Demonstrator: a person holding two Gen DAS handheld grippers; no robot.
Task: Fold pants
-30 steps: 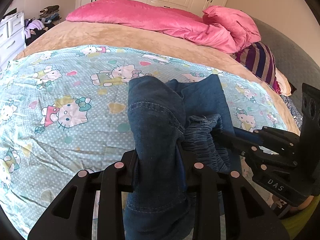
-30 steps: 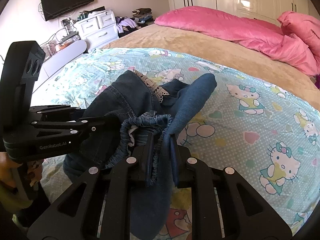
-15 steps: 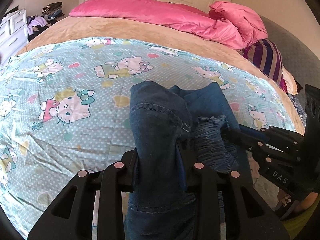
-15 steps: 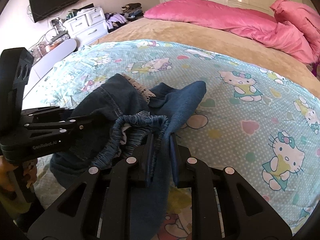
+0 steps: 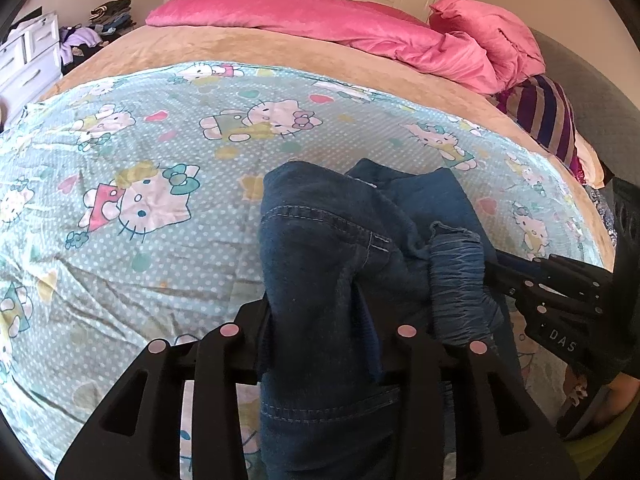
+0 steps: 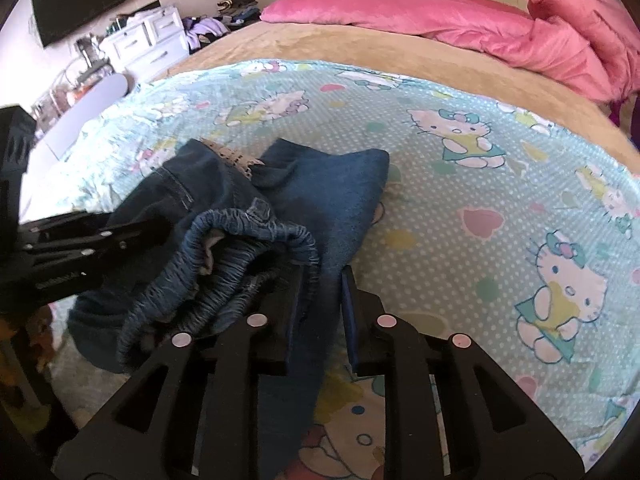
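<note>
Dark blue denim pants (image 5: pixel 320 248) hang bunched just above a Hello Kitty sheet (image 5: pixel 160 140), their far folds resting on it. My left gripper (image 5: pixel 328 312) has a thick fold of denim between its fingers; its jaws are opening, and the cloth still fills the gap. My right gripper (image 6: pixel 320 288) is shut on a thin edge of the pants (image 6: pixel 328 184) beside the gathered elastic waistband (image 6: pixel 240 248). Each gripper shows in the other's view: the right gripper (image 5: pixel 492 276) at the waistband (image 5: pixel 460 280), the left gripper (image 6: pixel 160 228) on the left.
A tan blanket (image 5: pixel 240 48) lies beyond the sheet, with a pink duvet (image 5: pixel 320 12) and a striped pillow (image 5: pixel 548 116) at the head. A white dresser (image 6: pixel 148 40) and a wall TV (image 6: pixel 80 0) stand to the left. A hand (image 5: pixel 608 396) shows at the lower right.
Both grippers have sunk toward the sheet with the pants, which now sit lower and more slumped. The left jaws stand wider than before.
</note>
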